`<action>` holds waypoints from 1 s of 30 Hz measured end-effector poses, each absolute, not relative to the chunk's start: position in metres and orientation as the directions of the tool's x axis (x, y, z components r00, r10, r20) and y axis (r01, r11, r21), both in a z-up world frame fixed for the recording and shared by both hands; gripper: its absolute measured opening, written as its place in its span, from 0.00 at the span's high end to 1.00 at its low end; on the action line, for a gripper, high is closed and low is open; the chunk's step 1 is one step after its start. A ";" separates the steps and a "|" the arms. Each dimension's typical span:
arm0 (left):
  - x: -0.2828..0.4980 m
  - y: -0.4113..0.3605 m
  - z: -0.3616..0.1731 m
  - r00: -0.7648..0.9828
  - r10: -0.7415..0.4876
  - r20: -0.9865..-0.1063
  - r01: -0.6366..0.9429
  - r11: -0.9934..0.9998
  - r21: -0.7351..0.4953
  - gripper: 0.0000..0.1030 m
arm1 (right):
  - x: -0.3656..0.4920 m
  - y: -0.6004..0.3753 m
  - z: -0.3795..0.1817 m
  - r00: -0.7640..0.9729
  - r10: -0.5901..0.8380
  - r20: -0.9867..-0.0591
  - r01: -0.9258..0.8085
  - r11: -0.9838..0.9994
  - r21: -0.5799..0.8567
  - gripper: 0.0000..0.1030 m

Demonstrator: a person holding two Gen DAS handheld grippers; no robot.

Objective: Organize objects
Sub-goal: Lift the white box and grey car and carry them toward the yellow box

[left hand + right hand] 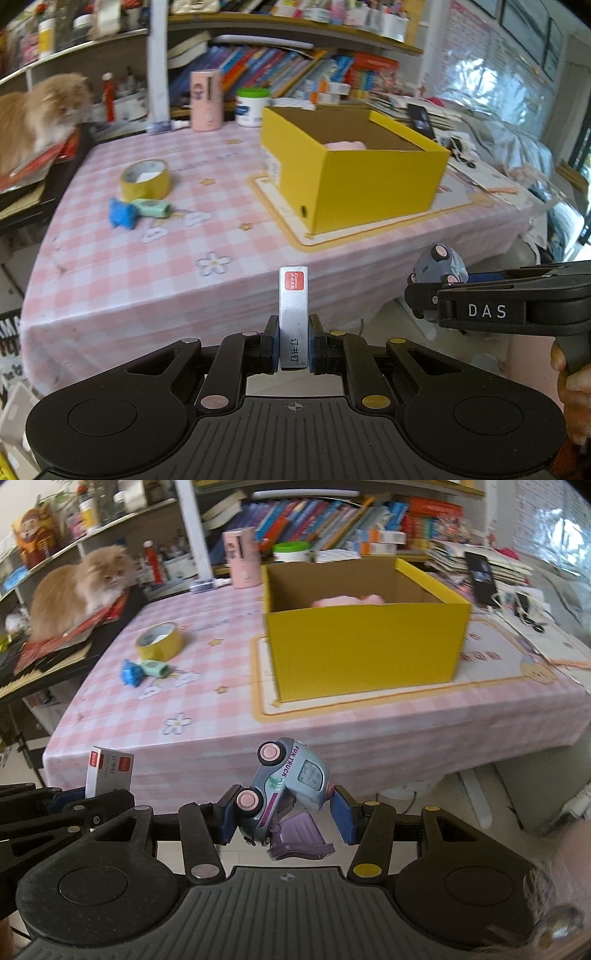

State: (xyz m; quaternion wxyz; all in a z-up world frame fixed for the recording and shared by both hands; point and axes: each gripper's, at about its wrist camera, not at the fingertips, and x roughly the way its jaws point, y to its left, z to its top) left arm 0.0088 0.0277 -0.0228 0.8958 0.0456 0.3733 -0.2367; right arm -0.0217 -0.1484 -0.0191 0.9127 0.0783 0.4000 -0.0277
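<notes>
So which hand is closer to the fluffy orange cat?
Left. The left gripper is on the orange cat's side; the right gripper is farther away.

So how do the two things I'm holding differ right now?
The staple box in the left gripper is a slim, flat-sided silver pack standing upright; the toy truck in the right gripper is rounded, blue-grey with pink wheels, tipped sideways, its purple door hanging open. Both are clamped, short of the table.

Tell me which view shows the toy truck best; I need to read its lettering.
The right wrist view: the toy truck sits centred between the right gripper fingers, its side and "FUN TRUCK" lettering visible. The left wrist view shows the truck only at the edge, mostly wheels and underside.
</notes>
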 end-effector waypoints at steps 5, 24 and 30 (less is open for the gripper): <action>0.012 0.004 -0.022 0.591 -0.418 -0.690 0.506 0.858 -0.087 0.88 | -0.029 -0.169 -0.019 0.677 -0.018 -0.736 0.160 0.980 0.122 0.53; 0.034 -0.054 -0.018 0.567 -0.453 -0.688 0.565 0.822 -0.075 0.88 | -0.015 -0.232 -0.016 0.676 -0.062 -0.734 0.242 0.960 0.141 0.53; 0.046 -0.066 -0.014 0.581 -0.462 -0.670 0.568 0.820 -0.073 0.88 | -0.003 -0.246 -0.014 0.677 -0.066 -0.733 0.245 0.960 0.139 0.53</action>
